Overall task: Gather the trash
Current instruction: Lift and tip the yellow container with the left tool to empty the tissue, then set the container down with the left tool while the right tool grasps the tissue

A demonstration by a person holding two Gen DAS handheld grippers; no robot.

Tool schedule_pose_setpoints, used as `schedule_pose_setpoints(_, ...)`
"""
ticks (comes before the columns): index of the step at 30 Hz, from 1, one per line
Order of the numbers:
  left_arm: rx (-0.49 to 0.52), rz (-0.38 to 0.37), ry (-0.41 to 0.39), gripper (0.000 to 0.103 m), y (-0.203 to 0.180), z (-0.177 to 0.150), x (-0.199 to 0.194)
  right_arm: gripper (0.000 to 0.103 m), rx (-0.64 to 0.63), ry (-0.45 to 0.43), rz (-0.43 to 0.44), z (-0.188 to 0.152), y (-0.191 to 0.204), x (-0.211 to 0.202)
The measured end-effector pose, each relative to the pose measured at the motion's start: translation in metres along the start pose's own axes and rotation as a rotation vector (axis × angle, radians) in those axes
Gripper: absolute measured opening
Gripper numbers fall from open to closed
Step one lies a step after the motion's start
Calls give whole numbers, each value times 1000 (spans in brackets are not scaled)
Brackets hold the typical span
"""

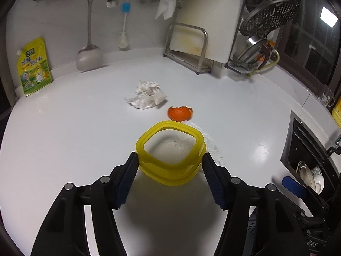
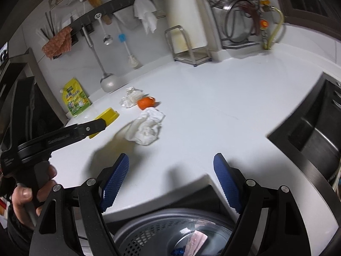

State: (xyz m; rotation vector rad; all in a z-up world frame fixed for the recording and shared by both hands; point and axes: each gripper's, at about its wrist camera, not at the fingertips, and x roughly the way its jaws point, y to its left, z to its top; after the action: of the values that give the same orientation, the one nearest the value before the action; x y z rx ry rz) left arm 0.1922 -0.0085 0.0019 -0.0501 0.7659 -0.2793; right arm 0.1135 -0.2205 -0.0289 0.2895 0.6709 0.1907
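Left gripper (image 1: 170, 160): ribbed blue pads clamped on a squarish translucent yellow plastic tub (image 1: 170, 151), lifted just before the curled orange peel (image 1: 180, 113). Right gripper (image 2: 171, 166): jaws apart, empty. Crumpled white tissues (image 1: 147, 95) lie behind and beside that peel on the glossy white counter (image 1: 64, 128).

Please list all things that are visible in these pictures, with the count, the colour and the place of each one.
yellow container: one, yellow rim, between the left gripper's fingers
crumpled tissue: two, white, on the counter; second behind the peel
orange peel: one, orange, between the tissues
refill pouch: one, yellow-green, against the wall
spatula: one, metal, hanging on the wall
bottle brush: one, white and blue, hanging
cutting board: one, white, upright in a metal rack
trash bin: one, grey mesh, below the counter edge
counter: one, white
left gripper: closed on the container
right gripper: open, empty
hand: one, holding the left gripper's handle
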Motion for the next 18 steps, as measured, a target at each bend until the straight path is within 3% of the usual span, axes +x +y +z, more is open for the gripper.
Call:
schedule_pose_setpoints(10,-21,170,-56,58,43,-14,-19,78,-114,70,4,25,48,58)
schedule_pose_setpoints(14,-32,187,-43,42,54,-19,-18,78,-143,82,-41,36,64,83)
schedule_pose_setpoints(18,-53,180,-23,41,63,-24,-11,77,-162,121,-87,42,70,105)
